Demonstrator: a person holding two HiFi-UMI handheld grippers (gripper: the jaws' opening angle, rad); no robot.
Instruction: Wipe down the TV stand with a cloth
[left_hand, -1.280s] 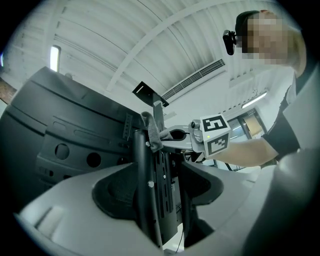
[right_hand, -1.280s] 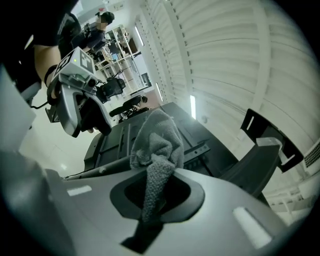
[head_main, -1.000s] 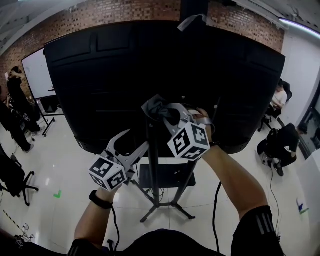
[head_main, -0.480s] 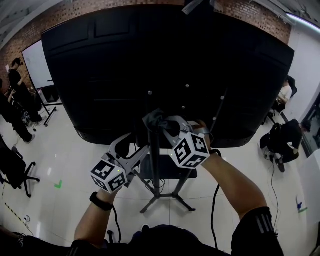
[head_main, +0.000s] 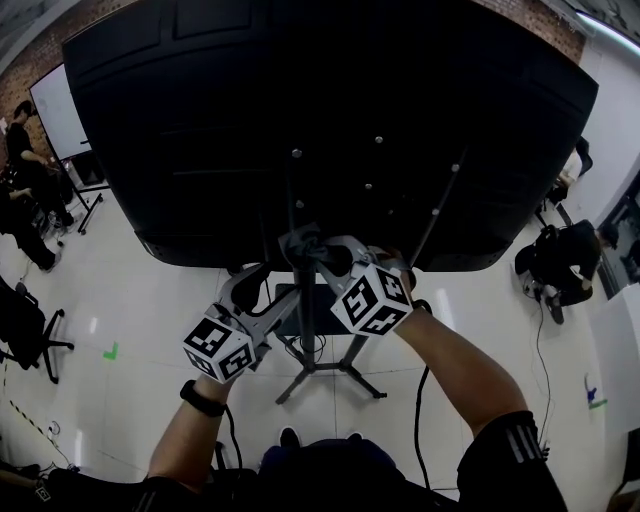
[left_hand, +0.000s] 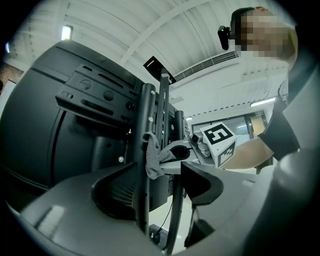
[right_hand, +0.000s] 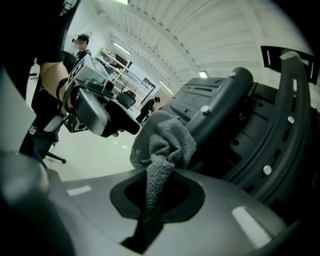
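Where the glossy pale floor runs out to the left, one whiteboard stands by the brick wall. Next comes the left gripper, of smooth grey plastic with one black-and-white marker cube. Its two jaws are spread wide, and the stand's round black pole passes upright between them; whether either ribbed pad touches the pole cannot be told. One broad, matt black TV fills the top of the head view, its moulded back dotted with small pale bolt heads. One grey terry cloth, nubbly and bunched into a crumpled wad, lies against the pole just below the TV's lower edge. The right gripper has its jaws closed tight on the cloth's narrow tail, and the wad bulges out past their tips. A second marker cube, on this gripper, sits just in front of the person's hand. Further right, two people sit at the room's far side.
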